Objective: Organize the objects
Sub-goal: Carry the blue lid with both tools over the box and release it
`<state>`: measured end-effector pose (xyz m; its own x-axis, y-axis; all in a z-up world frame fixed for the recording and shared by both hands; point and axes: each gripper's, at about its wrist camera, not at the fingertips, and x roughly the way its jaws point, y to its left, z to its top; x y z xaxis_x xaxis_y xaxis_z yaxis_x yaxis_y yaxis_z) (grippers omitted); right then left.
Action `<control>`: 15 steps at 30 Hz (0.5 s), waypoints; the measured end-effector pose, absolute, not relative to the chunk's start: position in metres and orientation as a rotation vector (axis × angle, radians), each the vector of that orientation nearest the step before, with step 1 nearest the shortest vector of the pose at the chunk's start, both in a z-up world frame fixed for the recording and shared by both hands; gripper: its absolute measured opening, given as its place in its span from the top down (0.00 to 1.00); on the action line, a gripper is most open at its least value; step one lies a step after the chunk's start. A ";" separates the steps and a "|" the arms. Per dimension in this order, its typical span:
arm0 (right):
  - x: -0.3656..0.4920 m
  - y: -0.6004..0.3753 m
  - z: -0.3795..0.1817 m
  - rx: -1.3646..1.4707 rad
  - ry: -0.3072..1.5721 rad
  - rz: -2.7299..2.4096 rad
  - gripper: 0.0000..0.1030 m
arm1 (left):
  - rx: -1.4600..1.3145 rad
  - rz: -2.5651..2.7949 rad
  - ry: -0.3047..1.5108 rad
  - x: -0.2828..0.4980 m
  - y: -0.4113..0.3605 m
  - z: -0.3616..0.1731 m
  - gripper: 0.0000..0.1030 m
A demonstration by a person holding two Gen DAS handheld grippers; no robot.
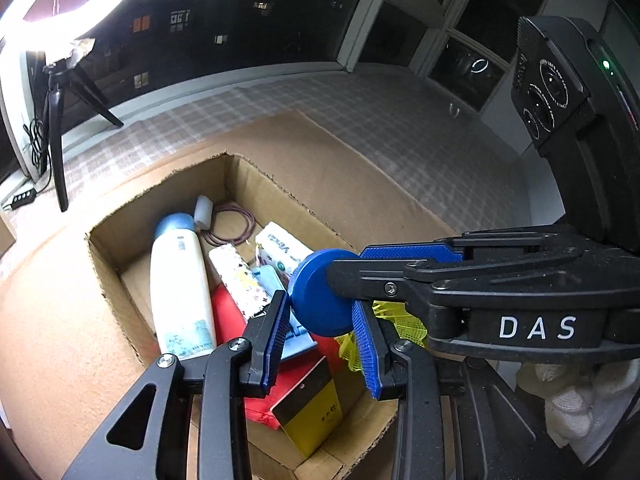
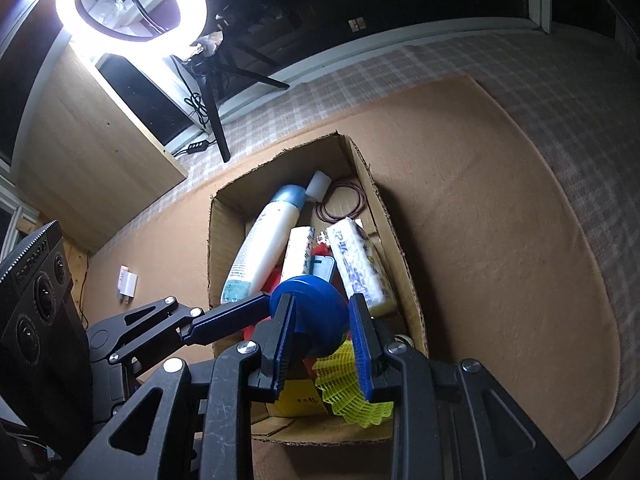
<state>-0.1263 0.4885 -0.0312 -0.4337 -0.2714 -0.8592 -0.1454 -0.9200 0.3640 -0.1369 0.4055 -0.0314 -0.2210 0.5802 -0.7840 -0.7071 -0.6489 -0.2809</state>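
Blue-padded jaws of the left gripper (image 1: 320, 336) clamp a blue disc-shaped lid (image 1: 320, 294) from both sides, holding it above an open cardboard box (image 2: 404, 248) on a tan mat (image 2: 500, 216). From the right, the right gripper (image 2: 322, 346) also has its jaws closed on the lid, just above a yellow mesh item (image 2: 348, 392). Inside lie a white bottle (image 1: 178, 288) and packets.

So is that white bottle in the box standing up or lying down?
Lying down. The white bottle rests on its side in the cardboard box, blue cap toward the far wall, next to the patterned packs.
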 end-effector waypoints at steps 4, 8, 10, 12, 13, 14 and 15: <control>-0.131 0.490 -0.036 1.629 -0.629 -2.519 0.76 | -1.194 1.966 0.187 -0.142 0.409 -0.036 0.67; -0.133 0.490 -0.032 1.602 -0.666 -2.515 0.76 | -1.194 1.983 0.183 -0.147 0.406 -0.033 0.67; -0.133 0.487 -0.026 1.586 -0.643 -2.521 0.76 | -1.184 1.990 0.182 -0.149 0.405 -0.029 0.67; -0.134 0.487 -0.025 1.580 -0.644 -2.518 0.76 | -1.182 1.993 0.184 -0.150 0.404 -0.027 0.67; -0.136 0.488 -0.026 1.581 -0.647 -2.517 0.76 | -1.180 1.995 0.188 -0.151 0.405 -0.028 0.67; -0.137 0.488 -0.027 1.582 -0.648 -2.517 0.76 | -1.181 1.998 0.194 -0.153 0.406 -0.028 0.67; -0.139 0.488 -0.028 1.584 -0.646 -2.519 0.76 | -1.186 2.002 0.205 -0.155 0.409 -0.030 0.67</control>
